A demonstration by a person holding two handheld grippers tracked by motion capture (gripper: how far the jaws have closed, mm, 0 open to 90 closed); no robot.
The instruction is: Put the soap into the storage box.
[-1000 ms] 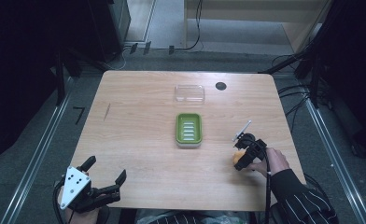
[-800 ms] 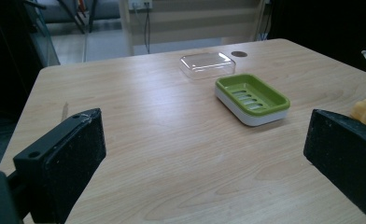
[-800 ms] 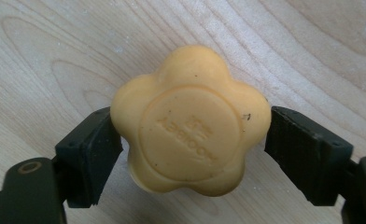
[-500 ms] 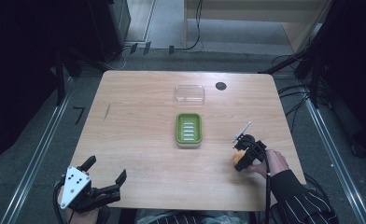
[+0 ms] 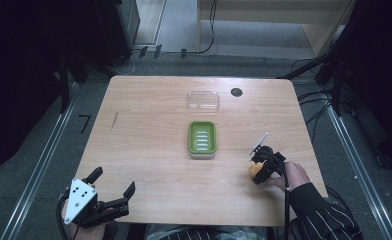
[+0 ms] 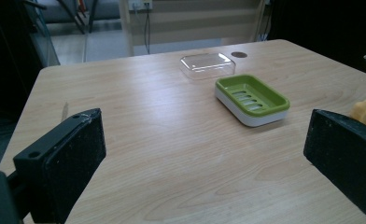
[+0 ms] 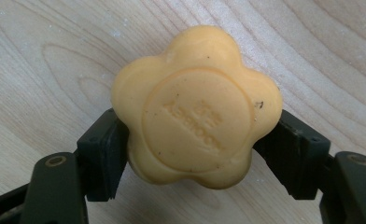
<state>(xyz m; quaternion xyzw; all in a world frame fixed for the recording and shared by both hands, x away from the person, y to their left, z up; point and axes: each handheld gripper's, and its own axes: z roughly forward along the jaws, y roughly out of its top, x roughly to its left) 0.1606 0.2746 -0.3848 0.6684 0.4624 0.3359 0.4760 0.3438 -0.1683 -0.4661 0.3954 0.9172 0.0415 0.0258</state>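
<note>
A flower-shaped orange soap (image 7: 197, 105) sits between the jaws of my right gripper (image 7: 197, 154), which is shut on it just over the wood. From above, the soap (image 5: 255, 170) and the right gripper (image 5: 260, 169) are at the table's right front. A green soap dish (image 5: 202, 139) with a white base lies at the table's middle, also seen as the dish (image 6: 252, 98) in the left gripper view. My left gripper (image 5: 113, 189) hangs at the front left corner, open and holding nothing; its jaws stand wide apart.
A clear plastic lid (image 5: 203, 100) lies behind the dish, with a dark round hole (image 5: 236, 92) in the wooden table (image 5: 144, 135) to its right. A sleeve with white stripes (image 5: 319, 210) comes in at the bottom right. Cables run on the floor around.
</note>
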